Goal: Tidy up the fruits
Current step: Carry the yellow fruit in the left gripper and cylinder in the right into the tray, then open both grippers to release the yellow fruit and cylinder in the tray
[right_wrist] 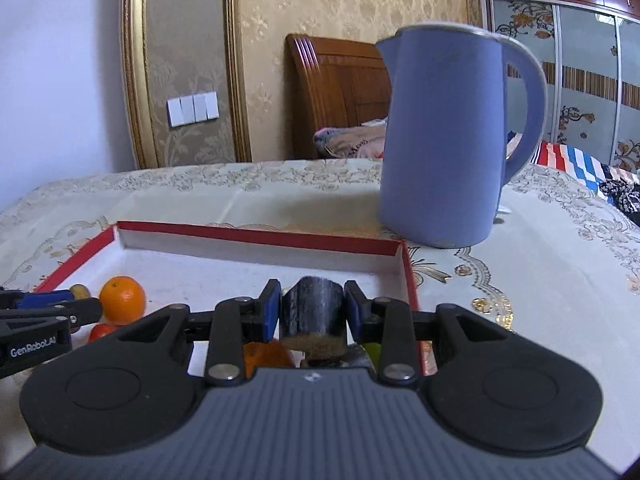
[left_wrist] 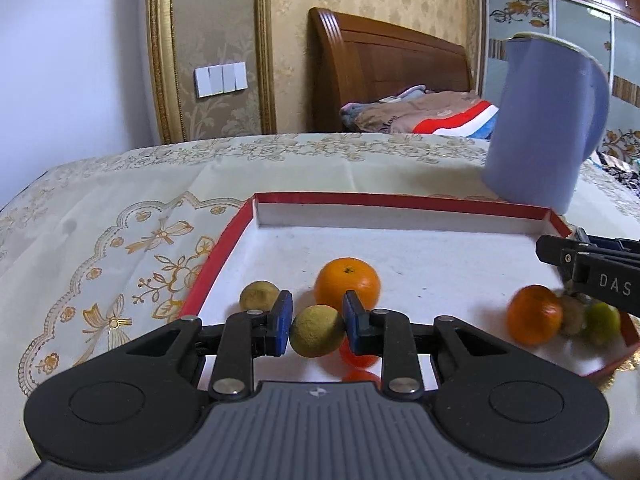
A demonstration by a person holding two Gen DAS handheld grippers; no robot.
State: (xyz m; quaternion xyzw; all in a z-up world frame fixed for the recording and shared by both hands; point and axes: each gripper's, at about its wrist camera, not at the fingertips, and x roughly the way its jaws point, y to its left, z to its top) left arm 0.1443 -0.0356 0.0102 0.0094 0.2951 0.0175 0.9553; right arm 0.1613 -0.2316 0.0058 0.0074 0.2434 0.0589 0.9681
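Fruit lies in a flat box (left_wrist: 256, 216) with red edges and a white floor, seen first from the left wrist. The left gripper (left_wrist: 318, 322) has its two blue pads pressed on a small brown-green ball fruit (left_wrist: 316, 330), so it is grasping that fruit near the front edge of the box. Just behind it sits a big orange (left_wrist: 347, 283). Another small brown fruit (left_wrist: 258, 295) sits by the left wall of the box. Under the held fruit a red fruit (left_wrist: 358, 356) peeks out. Near the right wall lie a second orange (left_wrist: 534, 314), a fuzzy brown thing (left_wrist: 573, 316) and a green fruit (left_wrist: 602, 322), all touching in a row, with the right gripper (left_wrist: 592, 272) above them. A blue jug (left_wrist: 548, 120) stands on the tablecloth (left_wrist: 120, 208) past the far right corner of the box. From the right wrist, the right gripper (right_wrist: 312, 310) is clenched on a dark round thing (right_wrist: 312, 304) with a fuzzy brown bottom, held over the right side of the box (right_wrist: 260, 236). I cannot tell what it is. The left gripper (right_wrist: 48, 320) comes in from the left edge, beside the big orange (right_wrist: 122, 299).
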